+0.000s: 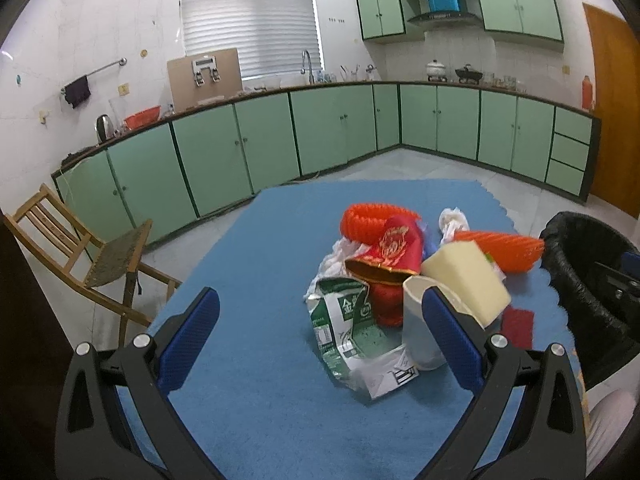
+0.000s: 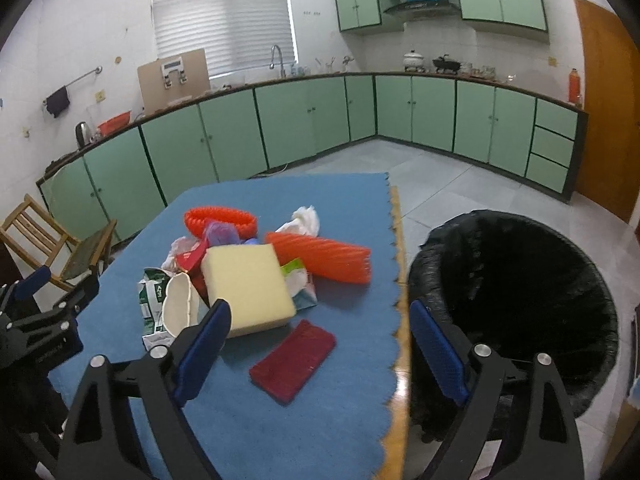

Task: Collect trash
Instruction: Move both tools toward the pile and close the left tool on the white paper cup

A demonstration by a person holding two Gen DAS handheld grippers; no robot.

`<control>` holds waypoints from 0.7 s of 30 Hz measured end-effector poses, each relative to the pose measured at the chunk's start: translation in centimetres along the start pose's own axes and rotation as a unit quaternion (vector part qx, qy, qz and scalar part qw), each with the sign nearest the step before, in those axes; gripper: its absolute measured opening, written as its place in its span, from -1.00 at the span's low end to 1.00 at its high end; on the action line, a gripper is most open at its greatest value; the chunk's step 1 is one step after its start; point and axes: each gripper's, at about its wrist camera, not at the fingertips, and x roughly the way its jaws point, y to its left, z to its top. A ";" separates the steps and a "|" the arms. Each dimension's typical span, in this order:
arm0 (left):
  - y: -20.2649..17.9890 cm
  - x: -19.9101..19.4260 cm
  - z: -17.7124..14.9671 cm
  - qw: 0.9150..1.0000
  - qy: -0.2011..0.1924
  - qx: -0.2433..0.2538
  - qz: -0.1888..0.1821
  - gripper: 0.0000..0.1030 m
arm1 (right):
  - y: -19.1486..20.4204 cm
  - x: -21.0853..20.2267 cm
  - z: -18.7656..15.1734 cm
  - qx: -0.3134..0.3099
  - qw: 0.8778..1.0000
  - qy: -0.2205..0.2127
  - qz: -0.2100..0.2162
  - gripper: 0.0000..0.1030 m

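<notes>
Both the left gripper [image 1: 320,322] and right gripper [image 2: 320,330] hang spread and empty above the trash pile [image 2: 248,268] at frame centre on the blue worktop [image 2: 280,420], beside the black-lined bin [image 2: 516,300] at right, apparently staged for dropping.

The sponge [image 2: 248,286] hides most of the red packet [image 2: 191,258] and part of the green wrapper [image 2: 296,270]. The bin [image 1: 588,280] is cut by the left view's right edge. Print on the carton [image 1: 344,332] is too small to read.
</notes>
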 end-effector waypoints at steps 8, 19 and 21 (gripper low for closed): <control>-0.1 1.7 -0.8 0.999 0.023 -0.012 -0.023 0.90 | 2.1 2.4 -0.7 -0.028 0.999 0.020 0.004 0.71; -5.6 1.2 -2.3 0.997 0.012 0.000 -0.073 0.90 | -2.8 2.1 -2.6 -0.008 0.998 0.033 -0.058 0.71; -6.2 1.4 -2.3 0.997 0.010 0.001 -0.070 0.90 | -3.5 1.8 -2.8 -0.001 0.997 0.033 -0.064 0.71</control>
